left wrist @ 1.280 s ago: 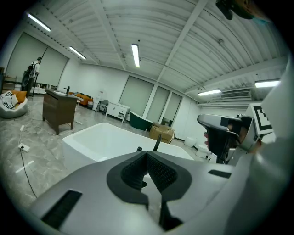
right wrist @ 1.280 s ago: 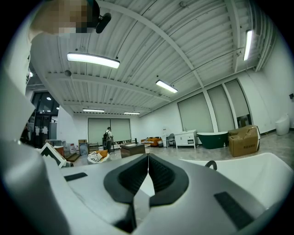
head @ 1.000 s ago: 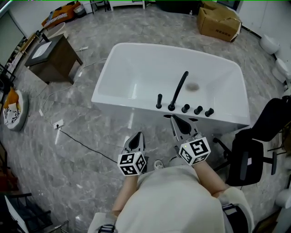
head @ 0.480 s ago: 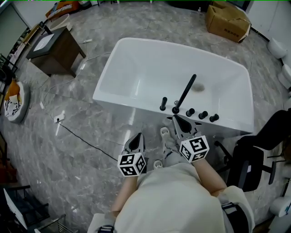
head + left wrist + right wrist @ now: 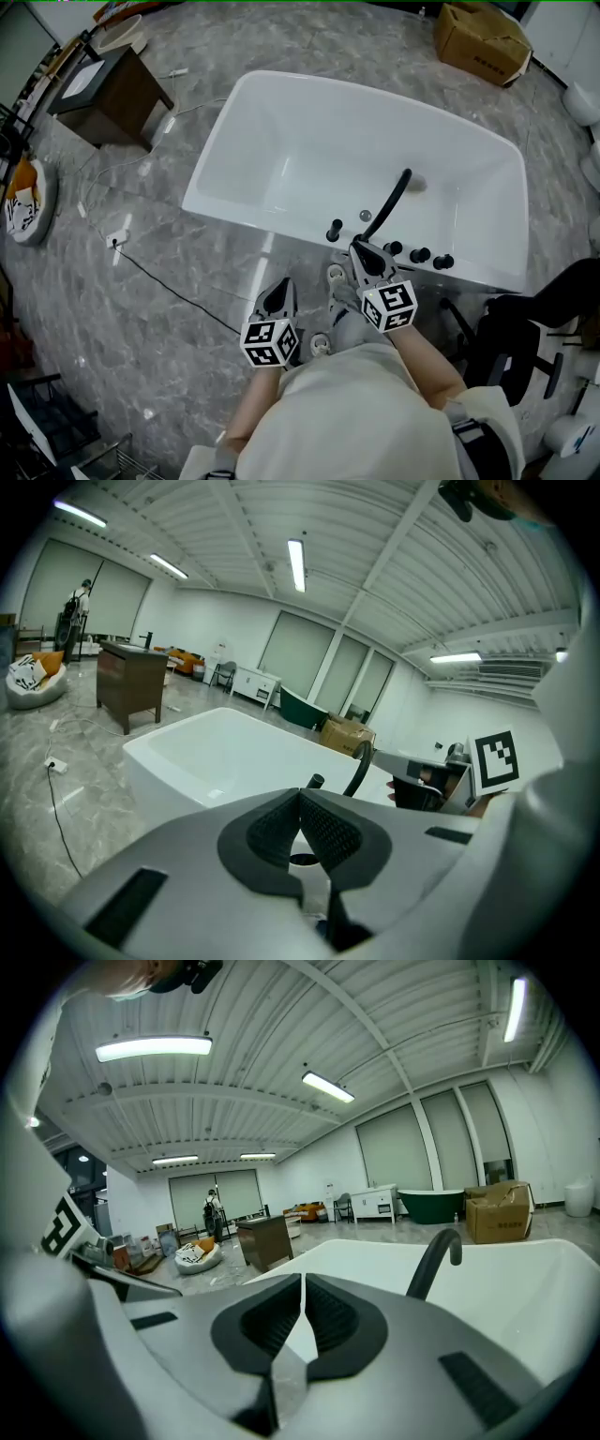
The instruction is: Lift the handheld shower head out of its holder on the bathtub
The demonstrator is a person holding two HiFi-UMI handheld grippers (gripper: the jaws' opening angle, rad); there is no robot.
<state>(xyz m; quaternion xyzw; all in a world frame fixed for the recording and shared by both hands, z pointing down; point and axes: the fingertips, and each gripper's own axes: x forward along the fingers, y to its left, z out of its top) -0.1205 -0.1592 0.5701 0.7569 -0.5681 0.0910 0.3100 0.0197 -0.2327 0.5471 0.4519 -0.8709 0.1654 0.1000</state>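
The white bathtub lies ahead, with black fittings along its near rim. The handheld shower head stands upright as a short black stick at the left end of that row, also showing in the left gripper view. To its right rise the curved black spout and three knobs. My right gripper is shut and empty, its tip just before the spout's base. My left gripper is shut and empty, lower left, short of the tub wall.
A brown cabinet stands far left, a cardboard box far right. A black chair is close on my right. A black cable runs over the marble floor to my left.
Both grippers have moved forward and down toward the tub's near rim, the right one more. The right tip now sits by the spout's base. Both stayed shut.
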